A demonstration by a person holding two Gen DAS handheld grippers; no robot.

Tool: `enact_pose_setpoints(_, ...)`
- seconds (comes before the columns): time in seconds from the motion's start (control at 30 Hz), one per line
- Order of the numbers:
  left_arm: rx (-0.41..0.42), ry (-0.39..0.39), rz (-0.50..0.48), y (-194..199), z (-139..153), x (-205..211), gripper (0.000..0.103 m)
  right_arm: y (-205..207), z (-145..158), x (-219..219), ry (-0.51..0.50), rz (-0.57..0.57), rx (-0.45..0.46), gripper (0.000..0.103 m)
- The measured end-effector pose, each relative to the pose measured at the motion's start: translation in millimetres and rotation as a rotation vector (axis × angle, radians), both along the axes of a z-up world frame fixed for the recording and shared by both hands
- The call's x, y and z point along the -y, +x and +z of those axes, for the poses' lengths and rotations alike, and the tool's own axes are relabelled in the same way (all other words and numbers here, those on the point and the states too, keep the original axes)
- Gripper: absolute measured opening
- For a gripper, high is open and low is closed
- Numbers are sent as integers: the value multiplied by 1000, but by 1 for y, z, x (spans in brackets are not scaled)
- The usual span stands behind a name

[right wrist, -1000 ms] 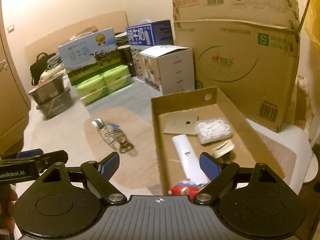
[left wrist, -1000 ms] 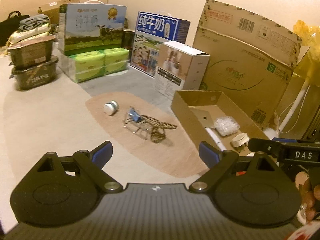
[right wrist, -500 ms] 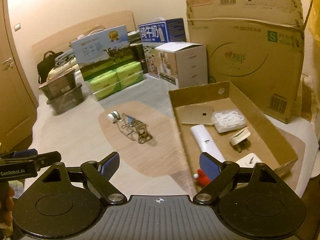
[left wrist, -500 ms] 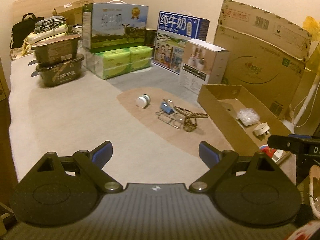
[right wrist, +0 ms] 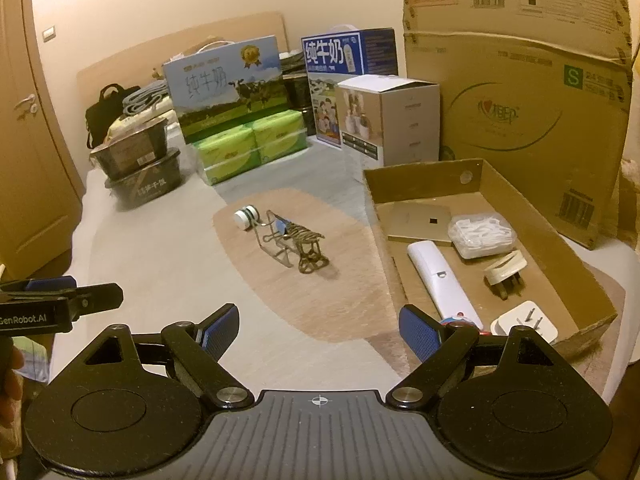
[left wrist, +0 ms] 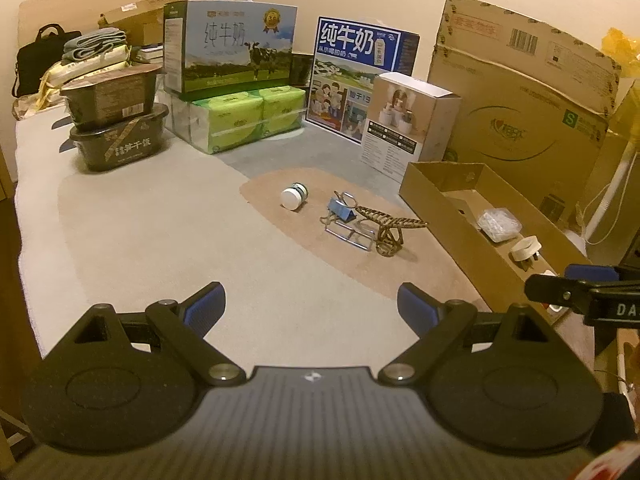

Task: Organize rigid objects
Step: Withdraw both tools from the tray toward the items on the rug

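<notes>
Right wrist view: white remote [right wrist: 438, 280] lies lengthwise along the cardboard tray [right wrist: 532, 216], bare carpet to its left; both tongs [right wrist: 318, 330] [left wrist: 310, 308] apart, empty.

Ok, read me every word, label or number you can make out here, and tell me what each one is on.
"纯牛奶": green milk carton.
"纯牛奶": blue milk carton.
"S": big cardboard box, on a green square.
"GenRobot.AI": left tongs, seen from the right wrist.
"DA", cut off at the picture's edge: right tongs, seen from the left wrist.
Too small or blurred: white box, black food tubs, the barcodes and red print on the big box.
</notes>
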State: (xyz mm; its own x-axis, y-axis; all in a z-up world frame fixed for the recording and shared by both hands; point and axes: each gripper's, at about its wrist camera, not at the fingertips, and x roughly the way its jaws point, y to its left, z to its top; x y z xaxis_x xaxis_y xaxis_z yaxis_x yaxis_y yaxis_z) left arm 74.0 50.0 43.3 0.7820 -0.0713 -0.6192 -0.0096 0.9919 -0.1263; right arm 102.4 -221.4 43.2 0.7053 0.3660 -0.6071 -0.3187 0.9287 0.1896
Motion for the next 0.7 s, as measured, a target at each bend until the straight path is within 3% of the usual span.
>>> enact_pose_setpoints(0.37, -9, -16, -30, 12, -9, -11, 92, 9, -5, -10, -14, 7, 14, 87)
enact_pose_setpoints(0.7, -23, 9, -106, 51, -24, -15, 92, 36, -23, -19, -13, 40, 19, 87)
